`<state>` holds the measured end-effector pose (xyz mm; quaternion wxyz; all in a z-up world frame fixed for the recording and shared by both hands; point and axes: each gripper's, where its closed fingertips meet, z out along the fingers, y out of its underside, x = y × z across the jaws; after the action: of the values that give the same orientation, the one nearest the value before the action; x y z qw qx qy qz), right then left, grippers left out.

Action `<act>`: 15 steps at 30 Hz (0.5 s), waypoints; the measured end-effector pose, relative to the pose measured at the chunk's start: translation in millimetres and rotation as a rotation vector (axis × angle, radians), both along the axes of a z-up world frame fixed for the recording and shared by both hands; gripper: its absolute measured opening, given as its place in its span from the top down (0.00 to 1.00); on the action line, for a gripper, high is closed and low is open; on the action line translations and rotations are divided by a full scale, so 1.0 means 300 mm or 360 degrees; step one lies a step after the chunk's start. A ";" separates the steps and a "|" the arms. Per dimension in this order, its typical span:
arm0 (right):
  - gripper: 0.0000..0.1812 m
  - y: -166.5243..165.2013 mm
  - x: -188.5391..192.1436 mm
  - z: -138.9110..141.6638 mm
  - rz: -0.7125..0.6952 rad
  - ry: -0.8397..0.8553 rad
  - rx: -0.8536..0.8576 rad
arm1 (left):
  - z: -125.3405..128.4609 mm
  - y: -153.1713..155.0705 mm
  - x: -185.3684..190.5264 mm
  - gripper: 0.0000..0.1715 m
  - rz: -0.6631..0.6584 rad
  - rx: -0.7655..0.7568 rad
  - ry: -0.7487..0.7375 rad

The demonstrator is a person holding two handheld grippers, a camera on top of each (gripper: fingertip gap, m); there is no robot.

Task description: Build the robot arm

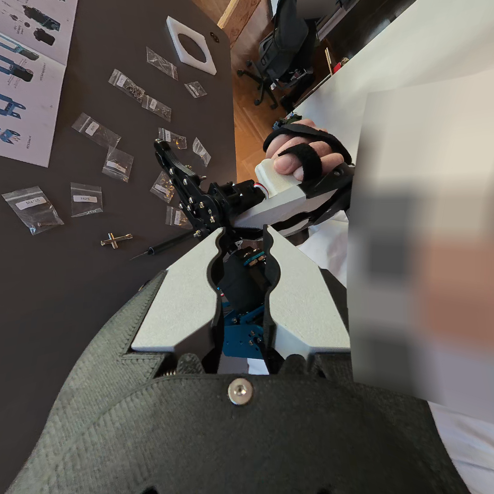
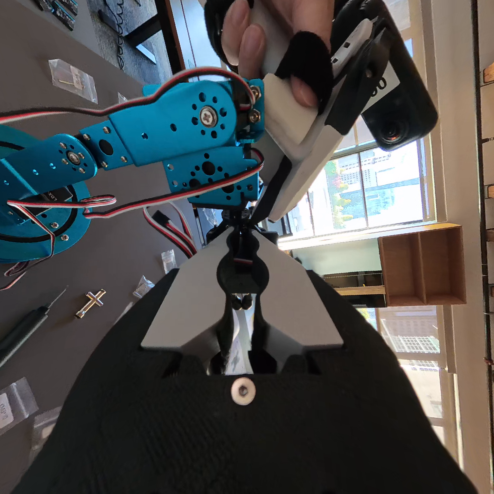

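A blue metal robot arm (image 2: 171,128) with red-white-black servo wires stands on its round base (image 2: 40,219) on the dark table. My left gripper (image 1: 244,230) is shut on the arm's upper end, where a black servo and blue bracket (image 1: 240,339) sit between its fingers. Its white finger (image 2: 294,171) also shows in the right wrist view. My right gripper (image 2: 243,235) is shut on the black servo (image 2: 242,278) of a black claw unit (image 1: 187,187). It holds the claw right against the arm's tip. Its white finger (image 1: 272,208) shows in the left wrist view.
Several small clear bags of screws (image 1: 85,199) lie on the dark table (image 1: 80,294). With them are a metal cross wrench (image 1: 116,239), a black screwdriver (image 1: 165,244), a white square frame (image 1: 191,44) and an instruction sheet (image 1: 24,80). An office chair (image 1: 283,53) stands past the table edge. The tips of both grippers are at nearly the same place.
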<state>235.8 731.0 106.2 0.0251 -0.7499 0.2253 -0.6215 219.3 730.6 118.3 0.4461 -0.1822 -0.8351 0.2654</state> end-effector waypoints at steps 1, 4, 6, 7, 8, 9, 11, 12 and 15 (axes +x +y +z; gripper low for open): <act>0.98 0.001 0.000 0.000 0.0001 0.0008 -0.0024 | 0.000 0.000 -0.001 0.85 -0.0001 -0.0002 -0.0003; 0.98 0.001 -0.002 0.000 0.0005 0.0052 -0.0101 | 0.000 0.000 -0.002 0.85 -0.0004 0.0003 0.0008; 0.98 0.001 -0.001 0.001 0.0004 0.0094 -0.0131 | -0.001 -0.001 -0.001 0.85 -0.0003 0.0008 0.0016; 0.98 0.002 0.001 0.000 0.0004 0.0112 -0.0147 | 0.000 -0.001 0.000 0.85 -0.0003 0.0010 0.0017; 0.98 0.002 0.001 0.001 0.0005 0.0129 -0.0175 | 0.000 -0.001 0.000 0.85 -0.0003 0.0011 0.0019; 0.98 0.003 0.001 0.001 0.0003 0.0143 -0.0198 | 0.000 -0.001 0.000 0.85 0.0000 0.0010 0.0020; 0.98 0.003 0.000 0.001 -0.0008 0.0159 -0.0236 | 0.000 -0.001 -0.001 0.85 0.0004 0.0009 0.0022; 0.98 0.004 -0.001 0.001 -0.0015 0.0162 -0.0251 | 0.000 -0.001 -0.002 0.85 0.0004 0.0010 0.0026; 0.98 0.004 -0.002 0.002 -0.0015 0.0159 -0.0296 | 0.001 -0.002 -0.002 0.85 0.0005 0.0019 0.0051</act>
<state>235.2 732.2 106.8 -0.0588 -0.7780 0.1710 -0.6016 218.6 730.1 118.7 0.4601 -0.1740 -0.8297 0.2640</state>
